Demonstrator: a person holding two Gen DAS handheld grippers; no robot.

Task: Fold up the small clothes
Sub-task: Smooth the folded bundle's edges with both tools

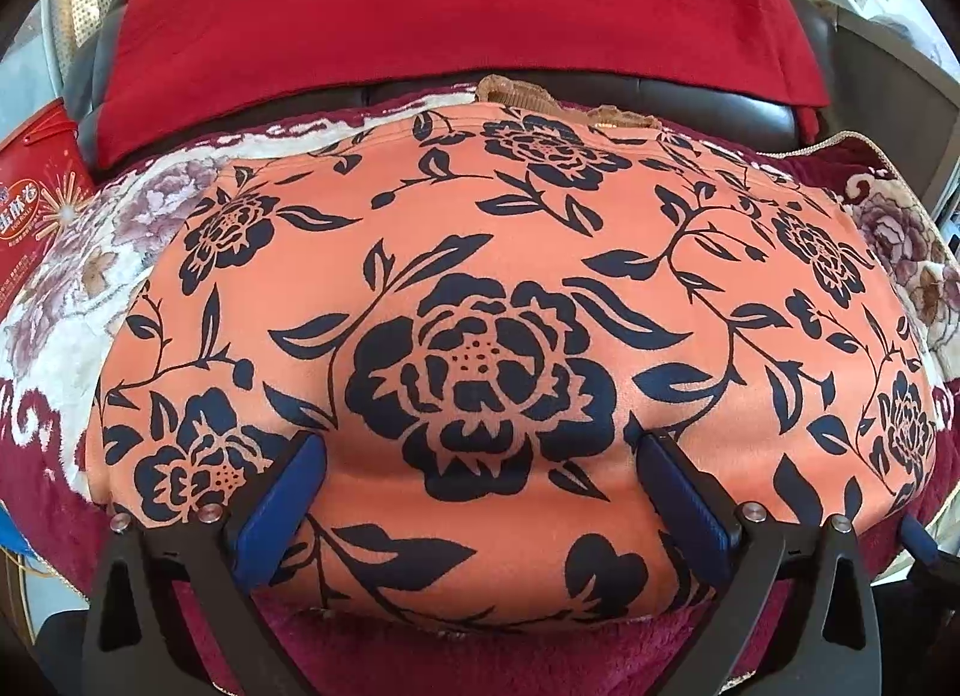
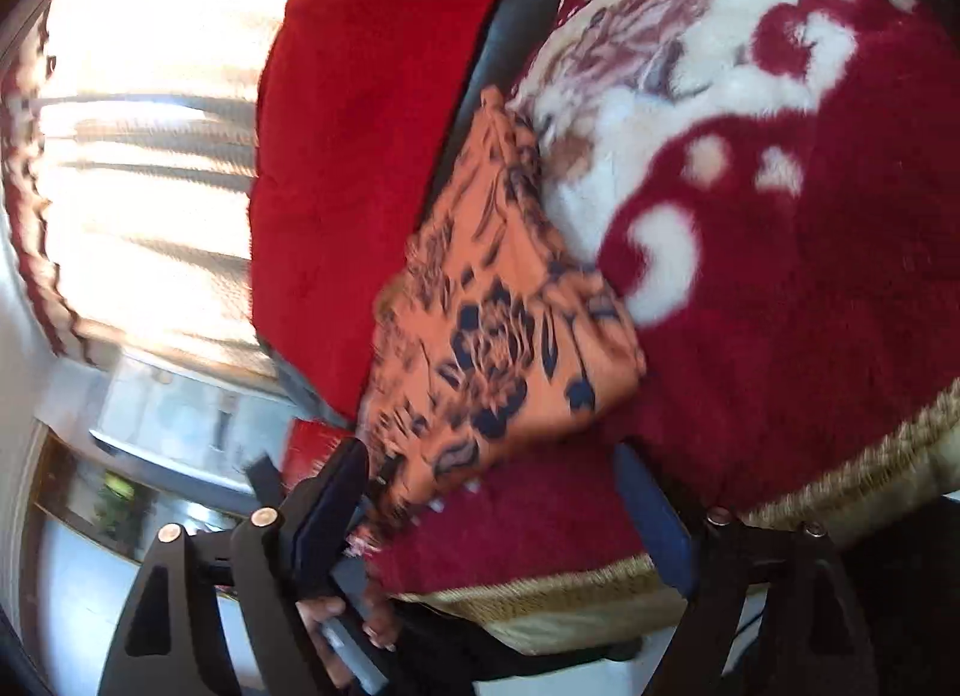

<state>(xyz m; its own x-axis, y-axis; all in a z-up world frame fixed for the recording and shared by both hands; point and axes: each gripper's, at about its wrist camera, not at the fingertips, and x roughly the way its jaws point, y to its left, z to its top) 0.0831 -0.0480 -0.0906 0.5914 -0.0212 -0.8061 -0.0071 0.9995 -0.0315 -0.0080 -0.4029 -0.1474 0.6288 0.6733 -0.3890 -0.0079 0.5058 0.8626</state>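
Left claw [image 1: 480, 480] spread over orange floral garment [image 1: 510, 288]; right claw [image 2: 498, 510] spread

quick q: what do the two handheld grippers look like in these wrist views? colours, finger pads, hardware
Both match: the left gripper and right gripper have matte black angular finger arms with cut-out slots, joined by round metal pivot bolts. Each finger carries a flat dark blue pad on its inner face. No cables or printed markings show. A bare hand appears in the right wrist view, sleeve not visible.
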